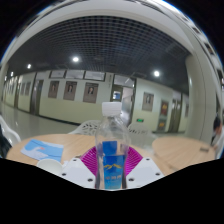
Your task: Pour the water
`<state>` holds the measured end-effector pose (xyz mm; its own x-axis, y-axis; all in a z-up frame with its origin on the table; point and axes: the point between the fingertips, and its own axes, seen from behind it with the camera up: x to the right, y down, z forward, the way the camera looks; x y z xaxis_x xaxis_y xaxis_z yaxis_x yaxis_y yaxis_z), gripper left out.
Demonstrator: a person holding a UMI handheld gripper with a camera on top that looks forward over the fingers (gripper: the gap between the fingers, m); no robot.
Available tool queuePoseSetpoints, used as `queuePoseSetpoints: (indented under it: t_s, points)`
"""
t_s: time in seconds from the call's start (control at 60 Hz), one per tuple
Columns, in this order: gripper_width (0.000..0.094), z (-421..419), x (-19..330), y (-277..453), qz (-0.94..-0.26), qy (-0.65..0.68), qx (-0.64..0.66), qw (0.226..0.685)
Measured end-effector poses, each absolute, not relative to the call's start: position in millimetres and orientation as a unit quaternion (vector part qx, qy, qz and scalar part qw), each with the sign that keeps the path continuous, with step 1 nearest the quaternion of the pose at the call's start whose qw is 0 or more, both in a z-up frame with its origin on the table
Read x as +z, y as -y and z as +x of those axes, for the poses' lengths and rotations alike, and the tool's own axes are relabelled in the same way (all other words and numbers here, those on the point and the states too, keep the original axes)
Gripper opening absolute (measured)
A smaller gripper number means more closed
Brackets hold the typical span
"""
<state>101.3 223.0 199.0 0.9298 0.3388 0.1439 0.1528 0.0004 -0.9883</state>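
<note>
A clear plastic water bottle with a blue label and a white cap stands upright between my two fingers. The magenta pads press on its sides at label height. My gripper is shut on the bottle and holds it above a round wooden table. The bottle's bottom is hidden below the fingers. A light blue cup sits on the table to the left of the bottle, beyond the left finger.
A second wooden table lies to the right. White chairs stand behind the bottle. Beyond is a large hall with doors and ceiling lights.
</note>
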Motion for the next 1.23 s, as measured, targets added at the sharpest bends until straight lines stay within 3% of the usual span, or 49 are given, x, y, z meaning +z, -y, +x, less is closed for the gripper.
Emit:
queuePoseSetpoints:
  t_s: [0.083,0.25,0.467,0.617,0.7,0.883,1.233]
  points:
    - [0.0291,93,156,-240,-0.727,0.154,0.104,0.661]
    - [0.0290,87,112,-230,-0.740,0.159,0.143,0.637]
    - [0.0303,77,105,-236,-0.729,0.171,0.145,0.647]
    - [0.0539,78,95,-240,-0.741,0.178,0.147,0.631]
    - [0.0866,82,94,-230,-0.760,0.180,0.147,0.607]
    - [0.0845,110,105,-172,-0.767,0.171,0.138,0.603]
    - [0.0846,101,124,9,-0.753,0.198,0.213,0.590]
